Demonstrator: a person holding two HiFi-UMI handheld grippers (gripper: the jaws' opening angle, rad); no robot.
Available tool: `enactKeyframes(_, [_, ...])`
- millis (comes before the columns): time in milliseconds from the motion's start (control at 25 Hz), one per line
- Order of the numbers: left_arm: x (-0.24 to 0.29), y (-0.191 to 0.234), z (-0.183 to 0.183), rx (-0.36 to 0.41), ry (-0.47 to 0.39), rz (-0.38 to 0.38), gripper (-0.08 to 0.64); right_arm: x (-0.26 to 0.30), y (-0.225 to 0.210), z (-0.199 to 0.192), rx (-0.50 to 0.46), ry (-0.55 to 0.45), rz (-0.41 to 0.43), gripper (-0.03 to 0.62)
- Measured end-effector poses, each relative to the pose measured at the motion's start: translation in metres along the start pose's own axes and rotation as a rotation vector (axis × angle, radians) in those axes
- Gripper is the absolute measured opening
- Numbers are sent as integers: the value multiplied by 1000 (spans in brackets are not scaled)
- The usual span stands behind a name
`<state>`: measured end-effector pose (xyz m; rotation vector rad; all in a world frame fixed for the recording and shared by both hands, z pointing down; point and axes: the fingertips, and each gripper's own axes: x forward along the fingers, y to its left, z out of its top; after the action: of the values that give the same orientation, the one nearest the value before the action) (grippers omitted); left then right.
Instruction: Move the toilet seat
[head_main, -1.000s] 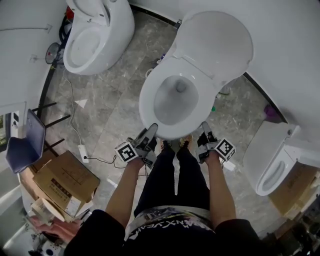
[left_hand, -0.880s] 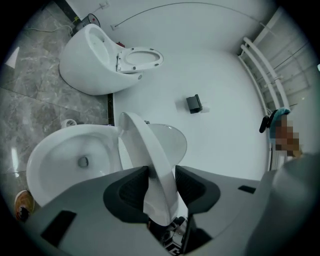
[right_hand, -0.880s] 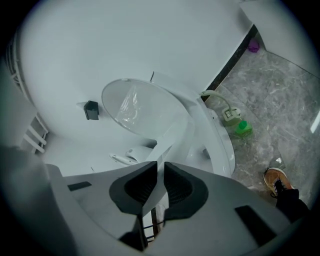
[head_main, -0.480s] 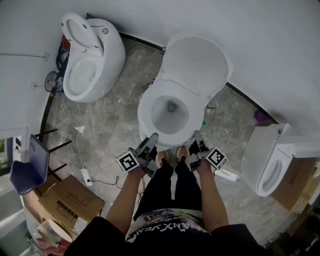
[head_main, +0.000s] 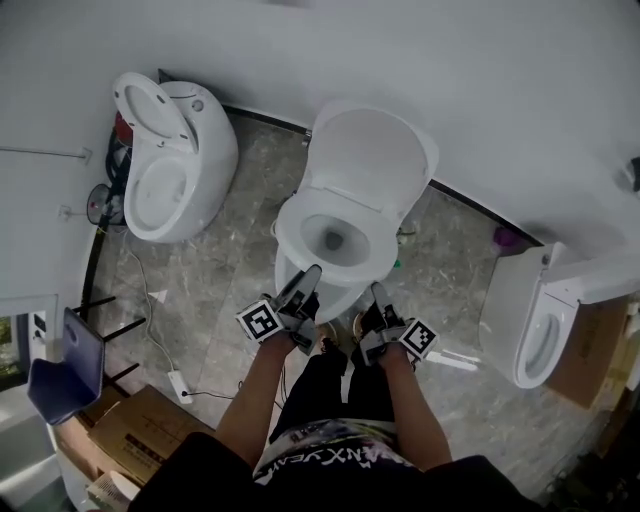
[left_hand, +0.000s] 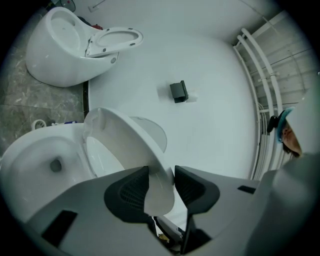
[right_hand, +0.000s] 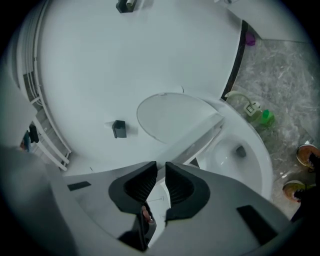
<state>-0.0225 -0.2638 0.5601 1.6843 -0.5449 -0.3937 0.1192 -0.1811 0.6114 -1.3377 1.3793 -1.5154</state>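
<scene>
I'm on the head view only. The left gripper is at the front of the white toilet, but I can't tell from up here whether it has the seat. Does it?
Observer: Yes. The left gripper view shows the grey left gripper clamped on the front rim of the white oval toilet seat.
Operator: Is the seat off the bowl?
Observer: It is. The seat stands tilted up, clear of the white ceramic toilet bowl.
Operator: And the right gripper?
Observer: The right gripper has the seat's rim in the narrow gap between its jaws. They have just been opening slightly, yet the pads look to be touching the rim.
</scene>
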Motion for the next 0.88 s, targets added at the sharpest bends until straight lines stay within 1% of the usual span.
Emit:
enactKeyframes(80, [7, -7, 3, 8, 10, -18, 161, 3, 5, 6, 19, -28, 2, 55])
enactKeyframes(280, [26, -21, 12, 36, 21, -51, 167, 10, 22, 24, 20, -69, 19, 57])
enactKeyframes(360, [36, -24, 16, 14, 11, -61, 172, 15, 27, 31, 25, -77, 22, 58])
enactKeyframes(440, [45, -27, 20, 8, -2, -70, 184, 20, 32, 37, 18, -76, 31, 60])
enactKeyframes(520, [53, -33, 25, 17, -19, -94, 184, 25, 37, 45, 15, -75, 51, 61])
enactKeyframes(600, [60, -42, 29, 38, -33, -120, 159, 28, 39, 53, 8, -74, 60, 60])
enactKeyframes(680, [67, -48, 33, 53, -49, -129, 122, 33, 43, 61, -5, -67, 64, 60])
enactKeyframes(880, [84, -54, 39, 72, -69, -133, 126, 40, 49, 72, -13, -52, 69, 57])
